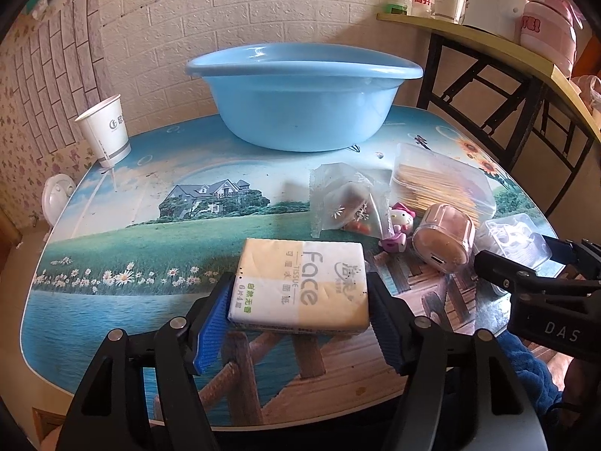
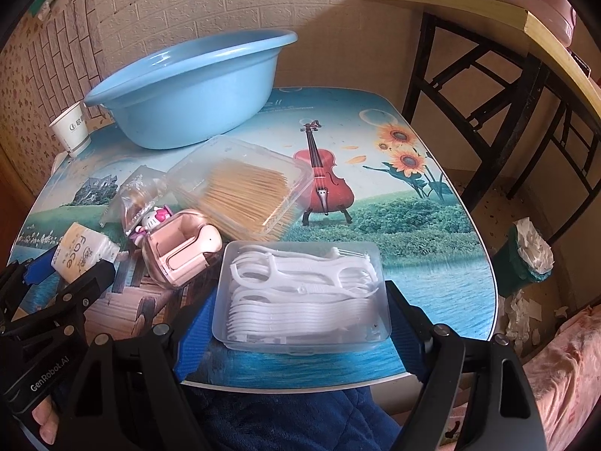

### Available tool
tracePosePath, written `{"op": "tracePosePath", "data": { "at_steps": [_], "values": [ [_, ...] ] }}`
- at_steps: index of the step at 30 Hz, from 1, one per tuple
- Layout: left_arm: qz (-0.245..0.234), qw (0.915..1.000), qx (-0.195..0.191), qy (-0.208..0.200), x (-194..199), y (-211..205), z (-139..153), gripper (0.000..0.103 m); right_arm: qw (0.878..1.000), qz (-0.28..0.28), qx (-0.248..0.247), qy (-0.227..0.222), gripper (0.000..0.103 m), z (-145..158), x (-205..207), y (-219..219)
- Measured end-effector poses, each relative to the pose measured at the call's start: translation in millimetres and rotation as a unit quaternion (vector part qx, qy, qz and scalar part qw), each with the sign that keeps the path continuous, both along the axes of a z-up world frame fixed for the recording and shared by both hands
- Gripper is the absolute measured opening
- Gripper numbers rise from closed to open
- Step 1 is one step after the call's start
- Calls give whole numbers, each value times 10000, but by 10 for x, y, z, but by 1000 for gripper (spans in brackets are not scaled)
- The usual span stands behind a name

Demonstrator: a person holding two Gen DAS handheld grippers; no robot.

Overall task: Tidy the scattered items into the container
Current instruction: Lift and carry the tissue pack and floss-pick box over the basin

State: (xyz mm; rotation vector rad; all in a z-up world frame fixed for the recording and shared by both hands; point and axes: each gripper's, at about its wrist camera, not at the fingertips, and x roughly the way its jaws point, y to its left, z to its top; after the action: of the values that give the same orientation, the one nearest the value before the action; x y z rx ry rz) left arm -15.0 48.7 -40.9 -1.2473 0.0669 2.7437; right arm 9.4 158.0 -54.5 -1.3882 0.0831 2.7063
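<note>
A light blue basin [image 1: 300,97] stands at the back of the table; it also shows in the right wrist view [image 2: 188,90]. My left gripper [image 1: 300,300] is shut on a white "Face" tissue pack [image 1: 300,282], also seen in the right wrist view [image 2: 84,251]. My right gripper [image 2: 300,312] has its jaws on both sides of a clear box of white floss picks [image 2: 304,293], touching or nearly touching it. Beside them lie a toothpick box [image 2: 244,191], a pink case [image 2: 180,251], a Hello Kitty figure [image 1: 400,225] and a clear snack bag [image 1: 345,203].
A paper cup [image 1: 107,131] stands at the table's back left. A black-framed shelf table [image 1: 488,60] with bottles and a pink pot stands to the right. A green bin with tissues [image 2: 526,259] sits on the floor at the right.
</note>
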Motion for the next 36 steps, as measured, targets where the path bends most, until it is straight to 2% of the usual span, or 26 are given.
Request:
{"op": "tracePosePath", "data": {
  "at_steps": [3, 5, 16, 25, 36],
  "values": [
    [-3, 10000, 1, -6, 2, -5, 2, 65, 10000, 15, -10, -3, 83, 6, 3, 1],
    [8, 10000, -4, 3, 5, -8, 4, 61, 10000, 11, -8, -10, 82, 5, 2, -3],
    [106, 9997, 164, -140, 31, -87, 76, 60, 10000, -25, -35, 22, 82, 107, 61, 79],
    [402, 9987, 279, 148, 53, -269, 377, 60, 9999, 32, -57, 87, 82, 248, 94, 82],
    [614, 9963, 361, 476, 9, -407, 733, 60, 9990, 119, -172, 396, 82, 636, 134, 82]
  ]
}}
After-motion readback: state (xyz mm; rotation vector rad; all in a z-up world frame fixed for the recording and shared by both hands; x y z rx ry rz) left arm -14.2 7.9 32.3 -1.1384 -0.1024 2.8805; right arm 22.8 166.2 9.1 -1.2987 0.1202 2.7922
